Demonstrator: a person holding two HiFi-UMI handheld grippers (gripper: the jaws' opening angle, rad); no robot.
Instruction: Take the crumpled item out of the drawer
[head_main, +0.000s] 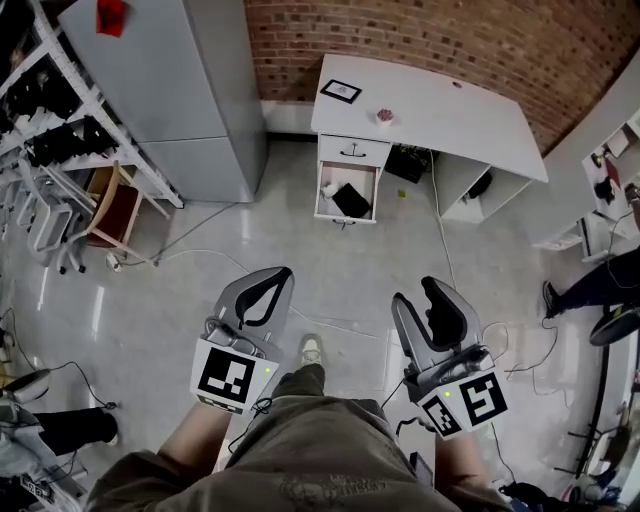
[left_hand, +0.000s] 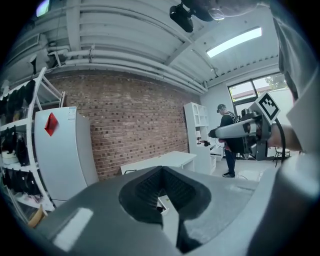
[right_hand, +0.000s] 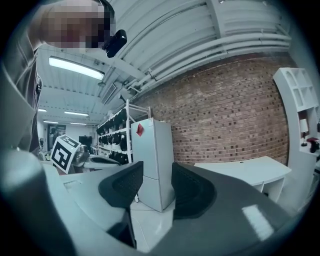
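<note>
Far ahead across the floor, the crumpled item (head_main: 328, 189) lies in the open drawer (head_main: 346, 216) of the white counter (head_main: 440, 110), beside a flat black object (head_main: 352, 200) and well apart from both grippers. The left gripper's (head_main: 278, 273) fingers meet at their tips around nothing. The right gripper's (head_main: 417, 292) fingers stand apart, with nothing between them.

Light: bright, from ceiling strip light (left_hand: 234, 42)
Glare: floor (head_main: 350, 262) sheen
Edges: fisheye bend, dark vignette
Focus: left gripper (left_hand: 161, 169) perhaps soft
</note>
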